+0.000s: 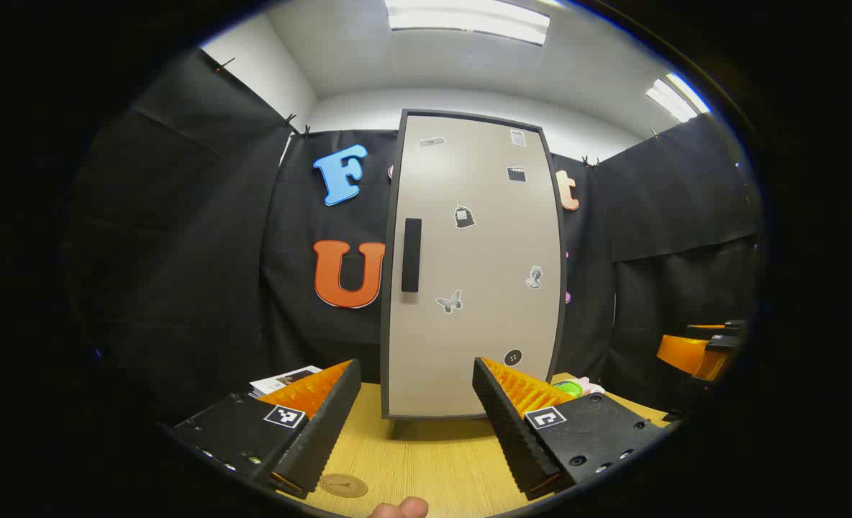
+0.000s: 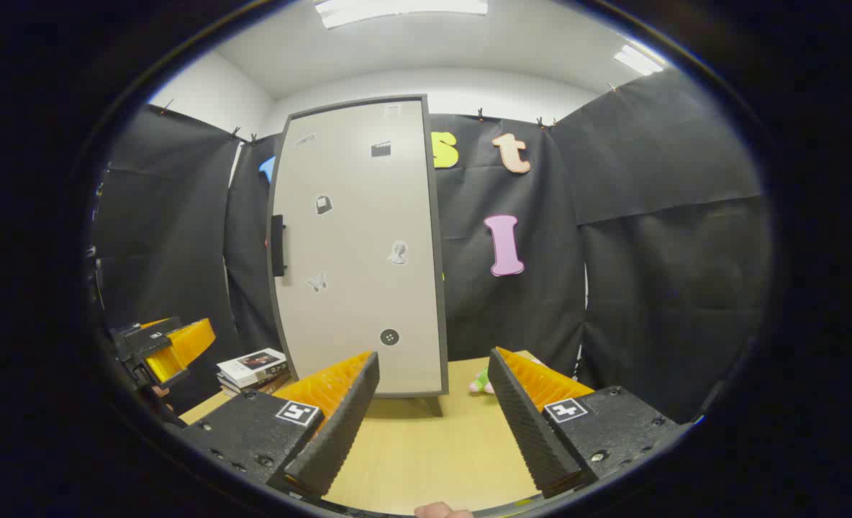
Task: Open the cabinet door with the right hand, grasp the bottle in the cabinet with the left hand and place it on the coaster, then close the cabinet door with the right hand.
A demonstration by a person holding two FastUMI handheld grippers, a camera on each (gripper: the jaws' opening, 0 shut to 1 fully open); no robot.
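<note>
In the left gripper view, the left gripper (image 1: 417,421) hangs low over the pale wooden table (image 1: 426,460), its two black, orange-ridged fingers spread wide apart with nothing between them. Straight ahead stands the tall beige cabinet with a dark frame (image 1: 473,266); its door is closed and carries several small stickers. The black vertical bar handle (image 1: 411,255) sits near the door's left edge, about halfway up. The bottle named in the task is behind the closed door and cannot be seen. A round brown coaster (image 1: 342,485) lies on the table close by, just beside the tip of the gripper's left-hand finger. A stack of books (image 1: 286,379) rests on the table left of the cabinet, and a green and pink soft toy (image 1: 576,388) peeks out by the cabinet's lower right corner. The right gripper (image 1: 699,352) shows at the far right edge, well apart from the cabinet.

In the right gripper view, the right gripper (image 2: 433,417) also has its fingers wide apart and empty, above the table (image 2: 426,453) and short of the cabinet (image 2: 357,248), whose door is shut. The handle (image 2: 278,246) lies at the door's left edge. The books (image 2: 253,368) sit left of the cabinet, the toy (image 2: 481,381) at its right. The left gripper (image 2: 170,349) appears at the far left; how far it is open cannot be told here.
</note>
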